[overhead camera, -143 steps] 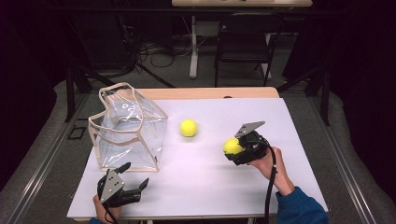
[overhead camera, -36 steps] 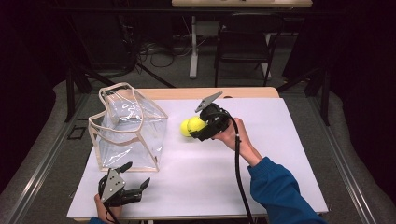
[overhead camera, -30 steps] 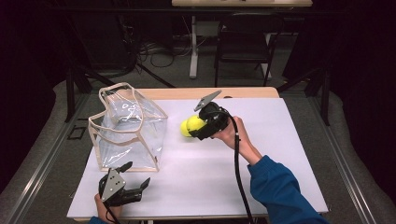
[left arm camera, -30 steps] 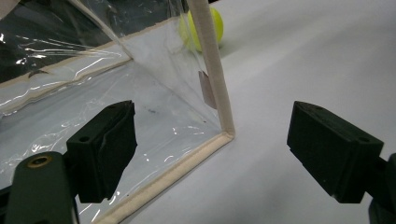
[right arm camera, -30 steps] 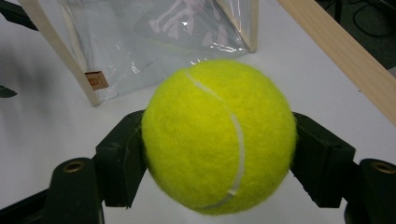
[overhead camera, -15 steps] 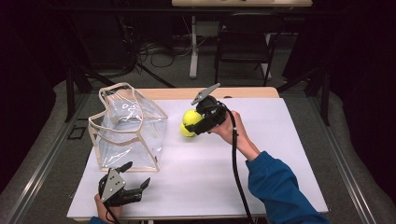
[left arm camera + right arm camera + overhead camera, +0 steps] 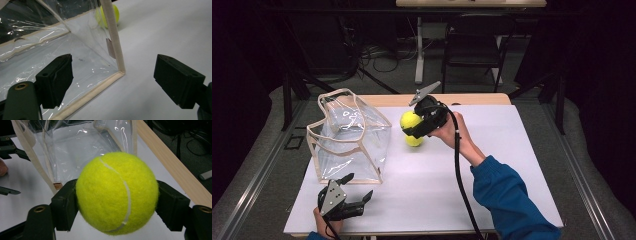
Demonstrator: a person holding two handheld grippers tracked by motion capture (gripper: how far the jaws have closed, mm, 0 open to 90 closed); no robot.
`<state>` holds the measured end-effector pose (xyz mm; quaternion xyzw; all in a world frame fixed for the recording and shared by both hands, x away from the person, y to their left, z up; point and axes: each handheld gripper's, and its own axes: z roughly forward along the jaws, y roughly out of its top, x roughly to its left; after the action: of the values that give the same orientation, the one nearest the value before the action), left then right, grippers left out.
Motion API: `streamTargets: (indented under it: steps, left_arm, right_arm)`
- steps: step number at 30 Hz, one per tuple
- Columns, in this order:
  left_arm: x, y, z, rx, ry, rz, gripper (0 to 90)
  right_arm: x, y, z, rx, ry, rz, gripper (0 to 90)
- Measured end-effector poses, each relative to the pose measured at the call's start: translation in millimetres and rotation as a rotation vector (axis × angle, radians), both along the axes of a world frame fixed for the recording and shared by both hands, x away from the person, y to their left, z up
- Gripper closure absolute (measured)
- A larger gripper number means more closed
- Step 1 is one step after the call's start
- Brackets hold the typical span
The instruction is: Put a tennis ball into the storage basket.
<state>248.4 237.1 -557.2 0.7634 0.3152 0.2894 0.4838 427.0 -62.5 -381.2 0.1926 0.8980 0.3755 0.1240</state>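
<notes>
The right gripper [image 7: 412, 126] has its jaws clamped on either side of a tennis ball [image 7: 117, 192], lifted above the white counter [image 7: 512, 165] with a clear plastic bag [image 7: 349, 137] just ahead of the jaws. A second tennis ball [image 7: 414, 141] lies on the counter right beneath those jaws. The left gripper [image 7: 113, 82] rests low with its jaws spread wide and nothing between them, the bag's near corner just ahead.
</notes>
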Motion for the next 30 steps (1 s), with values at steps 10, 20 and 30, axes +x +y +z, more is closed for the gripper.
streamTargets:
  steps: [10, 20, 30]
  left_arm:
    - [-0.3, 0.5, 0.4, 0.001, 0.0, 0.0, 15.9]
    - [-0.4, 0.7, 0.6, -0.003, -0.001, 0.0, 15.9]
    - [0.2, 0.6, 0.3, -0.002, -0.001, -0.002, 15.9]
  right_arm:
    - [5.1, 8.0, 4.1, -0.002, -0.004, -0.001, 26.5]
    - [8.3, 14.0, 12.0, 0.013, -0.009, 0.001, 26.5]
    - [11.9, 22.8, 19.8, 0.02, -0.021, 0.014, 26.5]
